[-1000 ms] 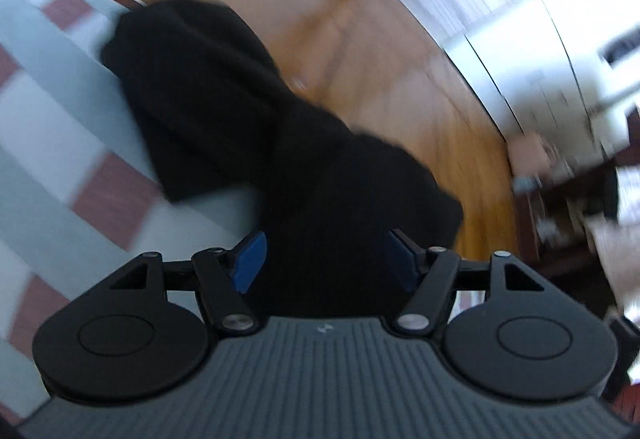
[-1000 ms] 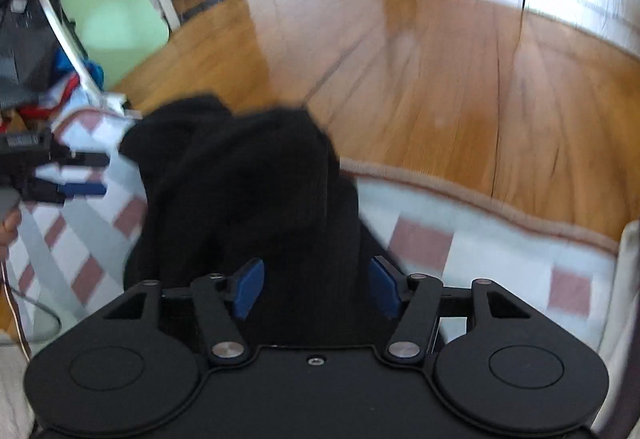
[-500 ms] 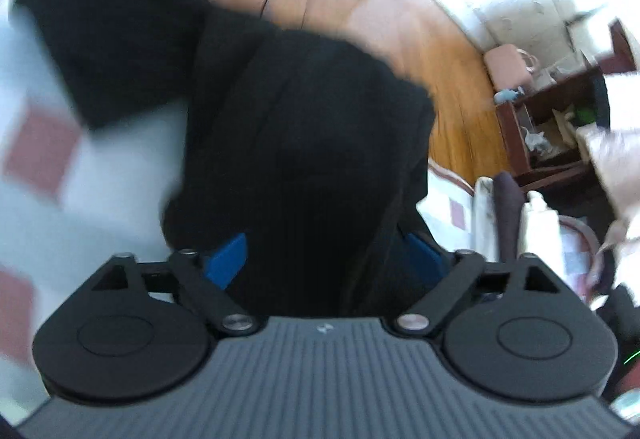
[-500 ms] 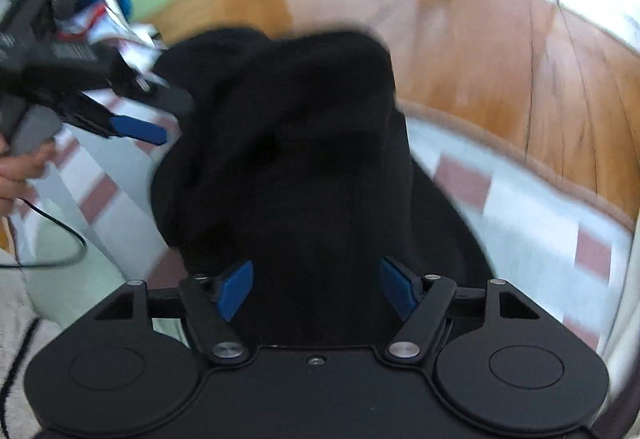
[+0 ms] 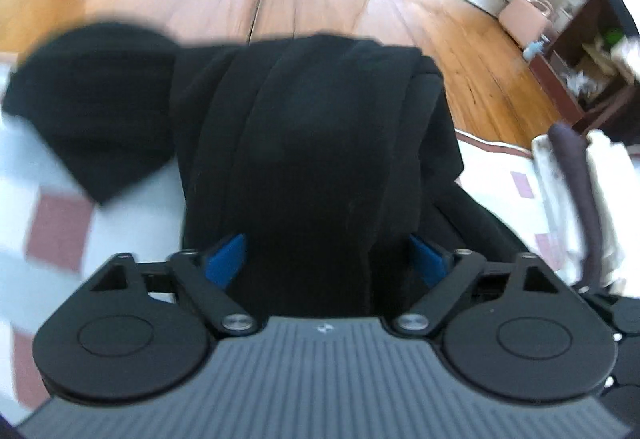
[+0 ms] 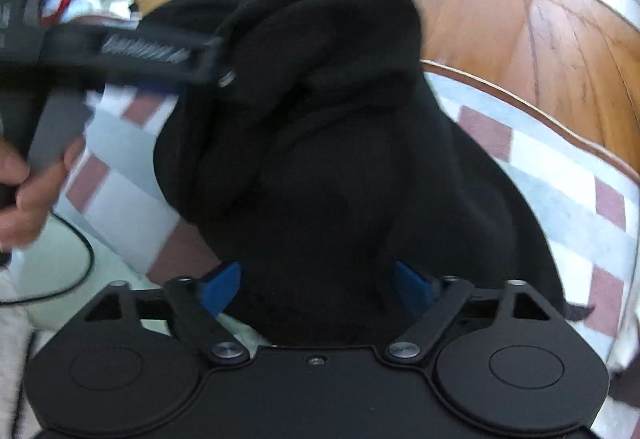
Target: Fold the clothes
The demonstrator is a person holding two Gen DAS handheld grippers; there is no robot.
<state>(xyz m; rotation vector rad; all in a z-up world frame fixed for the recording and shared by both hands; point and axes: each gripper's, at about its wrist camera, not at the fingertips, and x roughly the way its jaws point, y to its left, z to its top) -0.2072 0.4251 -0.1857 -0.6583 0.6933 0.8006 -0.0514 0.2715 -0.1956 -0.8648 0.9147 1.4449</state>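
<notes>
Left wrist: one black garment between closing left gripper; right gripper opening.

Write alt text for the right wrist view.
A bunched black garment lies on a checked cloth between the opening blue-tipped jaws of the right gripper. At left, a hand holds the left gripper against the garment's edge; wooden floor lies beyond.
</notes>
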